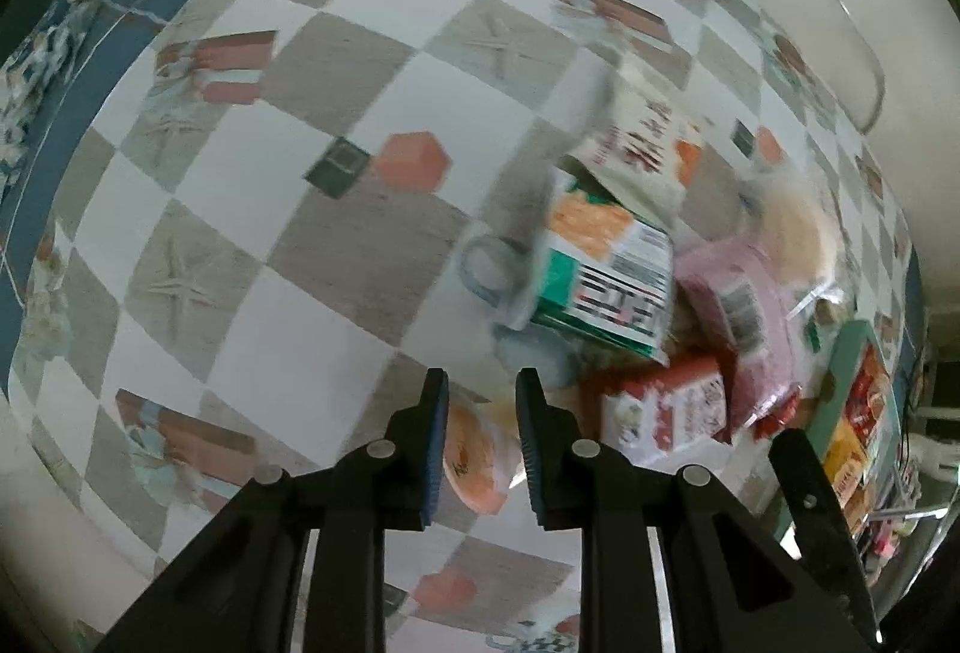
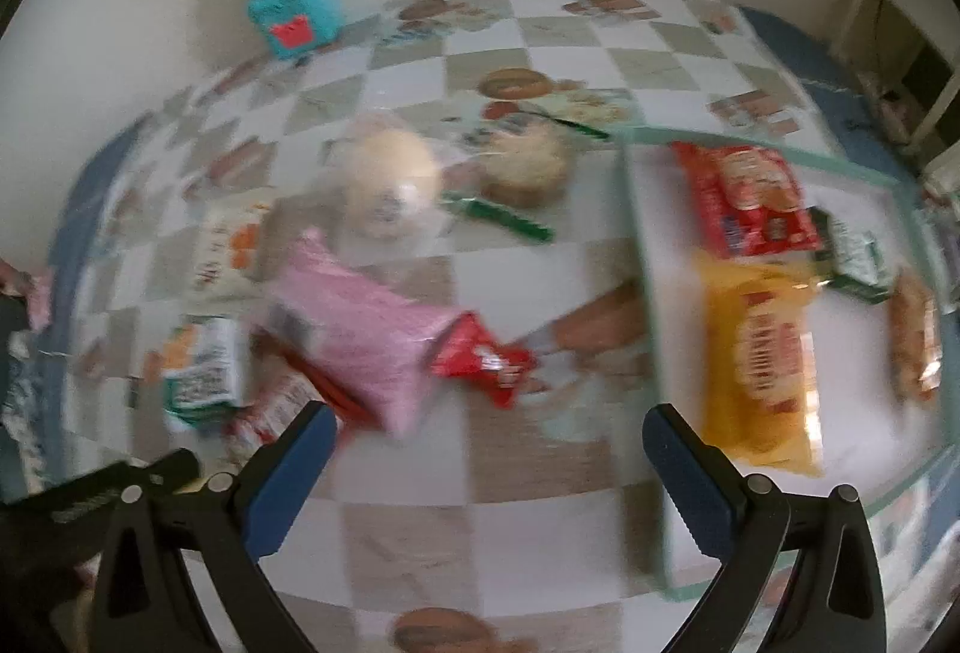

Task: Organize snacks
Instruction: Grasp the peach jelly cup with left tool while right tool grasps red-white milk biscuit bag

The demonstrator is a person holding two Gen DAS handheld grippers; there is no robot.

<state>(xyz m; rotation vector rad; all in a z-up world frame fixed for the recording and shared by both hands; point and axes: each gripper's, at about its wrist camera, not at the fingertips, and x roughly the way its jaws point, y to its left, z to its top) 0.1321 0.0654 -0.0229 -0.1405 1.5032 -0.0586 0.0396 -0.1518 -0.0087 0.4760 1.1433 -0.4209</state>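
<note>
1. One orange snack packet (image 1: pixel 477 464) sits between the pads of the left gripper (image 1: pixel 483 443), which is clenched on it and points straight down at the checked tablecloth (image 1: pixel 300 245).
2. Just beyond those fingers lies a loose heap of snacks: a green-and-white packet (image 1: pixel 606 275) with a barcode on top, a pink packet (image 1: pixel 744 317) touching it on the right, and a red-and-white packet (image 1: pixel 666 413) below both.
3. A cream packet with red lettering (image 1: pixel 636 143) lies behind the green-and-white one, and a pale bun in clear wrap (image 1: pixel 786 227) lies beside the pink packet.
4. The right gripper (image 2: pixel 486 449) is released, its jaws spread wide over bare cloth with nothing between them.
5. In the right wrist view a small red packet (image 2: pixel 480 359) touches the near end of the pink packet, while a round cake (image 2: pixel 528 161) and a green stick packet (image 2: pixel 504 215) lie farther back.
6. A mint-rimmed tray (image 2: pixel 648 257) to the right holds a red packet (image 2: pixel 744 197), a yellow packet (image 2: pixel 762 353) and a dark green packet (image 2: pixel 858 257).
7. A teal box (image 2: pixel 294 11) stands against the wall, well apart from the heap.
</note>
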